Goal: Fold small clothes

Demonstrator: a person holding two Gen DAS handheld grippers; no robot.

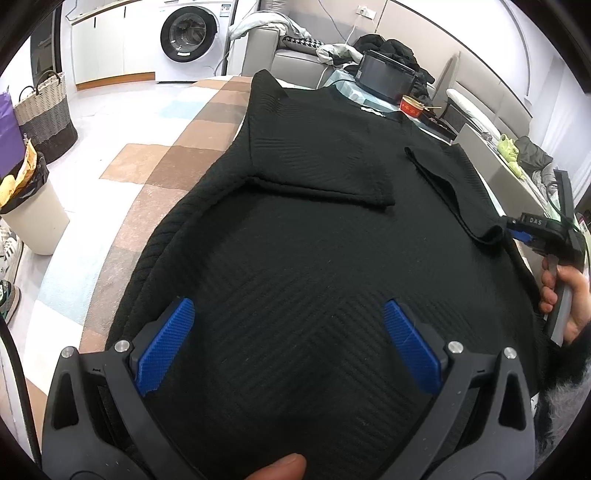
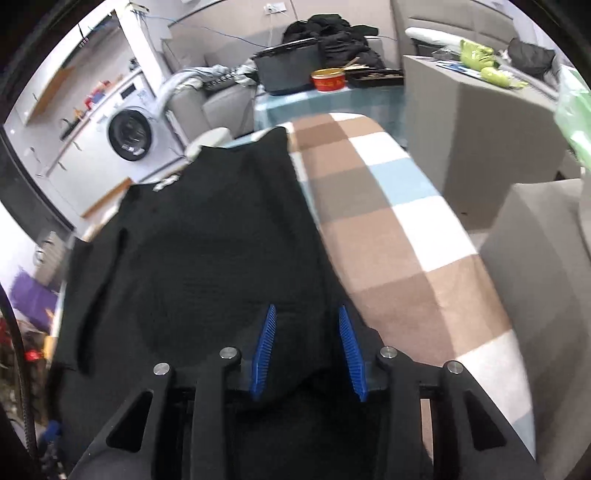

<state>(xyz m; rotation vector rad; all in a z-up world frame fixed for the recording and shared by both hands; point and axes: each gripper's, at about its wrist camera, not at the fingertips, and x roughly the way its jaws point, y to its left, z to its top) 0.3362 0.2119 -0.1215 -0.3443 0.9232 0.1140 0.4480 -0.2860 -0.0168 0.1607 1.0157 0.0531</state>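
Note:
A black ribbed sweater (image 1: 295, 240) lies flat on a checked blanket (image 1: 166, 147). Its left sleeve (image 1: 314, 158) is folded across the chest, and its right sleeve (image 1: 450, 184) lies folded inward. My left gripper (image 1: 288, 304) hovers over the lower body of the sweater, jaws wide open and empty. My right gripper (image 1: 511, 230) sits at the cuff end of the right sleeve, held by a hand (image 1: 557, 291). In the right wrist view the right gripper (image 2: 306, 307) stands partly open over the sweater (image 2: 203, 240) near its edge. Black fabric shows between the fingers, but the pads do not press on it.
The blanket (image 2: 388, 221) runs bare to the right of the sweater. Beyond its far end stand a black box (image 1: 384, 79) and a red bowl (image 1: 412, 105). A washing machine (image 1: 188, 35), a woven basket (image 1: 46, 114) and a bin (image 1: 33, 214) are on the floor at left.

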